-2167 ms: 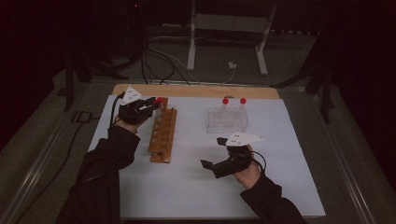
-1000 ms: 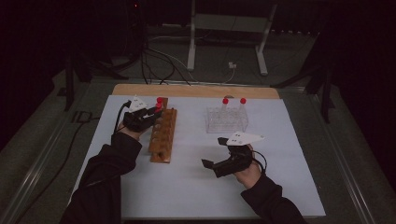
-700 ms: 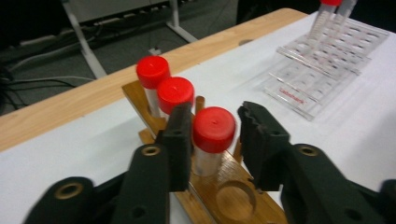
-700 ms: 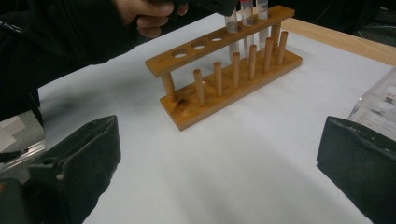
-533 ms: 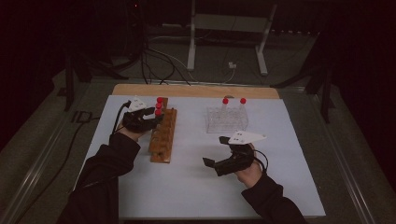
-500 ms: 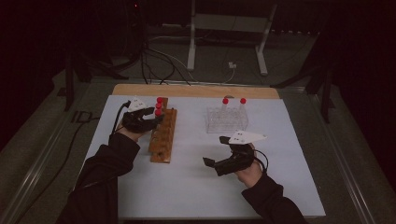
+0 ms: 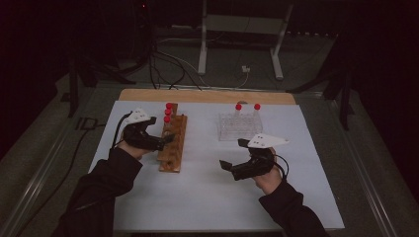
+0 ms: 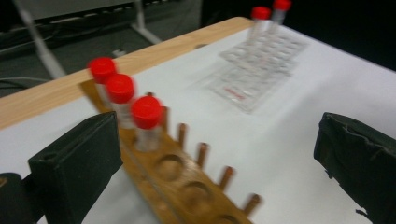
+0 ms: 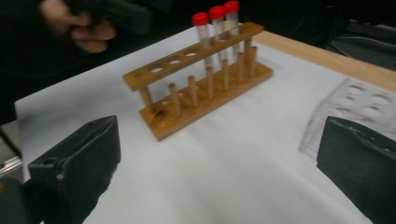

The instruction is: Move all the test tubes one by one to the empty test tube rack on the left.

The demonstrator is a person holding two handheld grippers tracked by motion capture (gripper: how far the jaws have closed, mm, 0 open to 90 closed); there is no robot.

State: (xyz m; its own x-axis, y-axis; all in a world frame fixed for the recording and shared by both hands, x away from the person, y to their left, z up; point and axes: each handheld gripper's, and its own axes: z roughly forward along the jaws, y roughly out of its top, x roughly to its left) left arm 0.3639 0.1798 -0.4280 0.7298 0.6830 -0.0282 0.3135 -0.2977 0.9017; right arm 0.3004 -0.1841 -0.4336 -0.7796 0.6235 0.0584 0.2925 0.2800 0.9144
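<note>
Dark floor and cables lie all around your table [image 7: 207,197], which has a white sheet on top and a wood edge at 12 o'clock.

Your wooden rack [image 7: 173,143] sits on the left part of the sheet. 3 red-capped tubes [image 7: 168,112] stand upright in its holes at the far end, toward 12 o'clock. The holes nearer to you have no tubes in them.

Your left gripper [image 8: 219,172] is just beside the rack, at about 9 o'clock from it. Its fingers [image 8: 79,163] have just been opening and now stand wide apart. Nothing is between them, and the nearest tube stands free in the rack just past them.

Your right gripper [image 7: 233,157] hovers over the sheet at about 4 o'clock from the rack, well apart from it. Its fingers [image 9: 79,158] are spread wide too, with nothing in them.

At 12 o'clock from your right hand [image 7: 269,178] sits a clear rack [image 7: 239,127] with 2 red-capped tubes [image 7: 247,107] standing at its far side.
</note>
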